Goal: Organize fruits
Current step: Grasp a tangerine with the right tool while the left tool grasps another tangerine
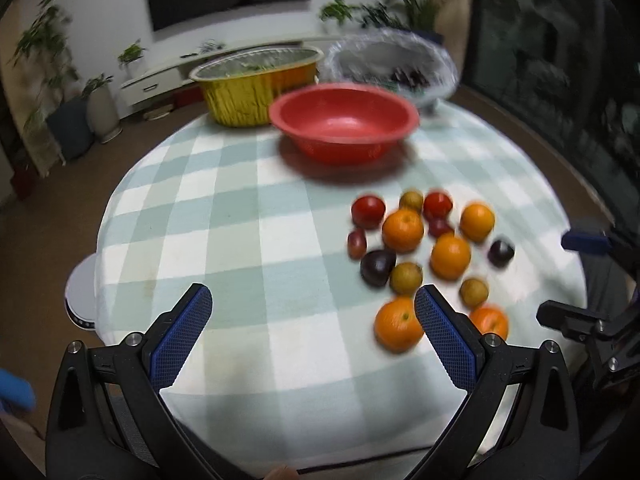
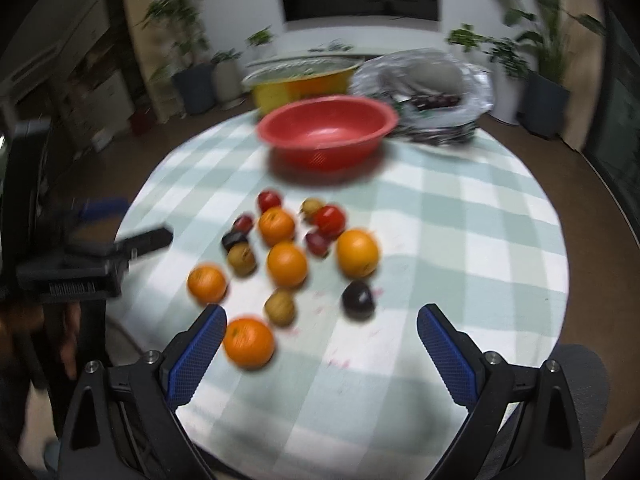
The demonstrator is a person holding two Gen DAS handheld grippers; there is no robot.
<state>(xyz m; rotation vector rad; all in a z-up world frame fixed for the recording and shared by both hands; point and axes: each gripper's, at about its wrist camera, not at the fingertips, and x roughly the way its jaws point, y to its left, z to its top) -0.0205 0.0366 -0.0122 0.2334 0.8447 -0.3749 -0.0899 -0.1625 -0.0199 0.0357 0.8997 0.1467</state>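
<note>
Left gripper (image 1: 313, 308) hangs wide open, nothing between its blue pads, one orange (image 1: 398, 324) just behind its right finger. Right gripper (image 2: 322, 326) is spread open too, empty, another orange (image 2: 249, 342) beside its left finger. Ahead of both, the loose fruit cluster (image 2: 296, 256) sits on the checked tablecloth (image 1: 240, 220); beyond it, the empty red bowl (image 1: 344, 120), a gold foil pan (image 1: 256, 88) and a plastic bag (image 2: 432, 92).

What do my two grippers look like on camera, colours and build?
Both match: the left gripper and right gripper have black angular frames with silver screw heads, and each finger carries a blue, cross-hatched textured pad. No cables or markings are visible.
</note>
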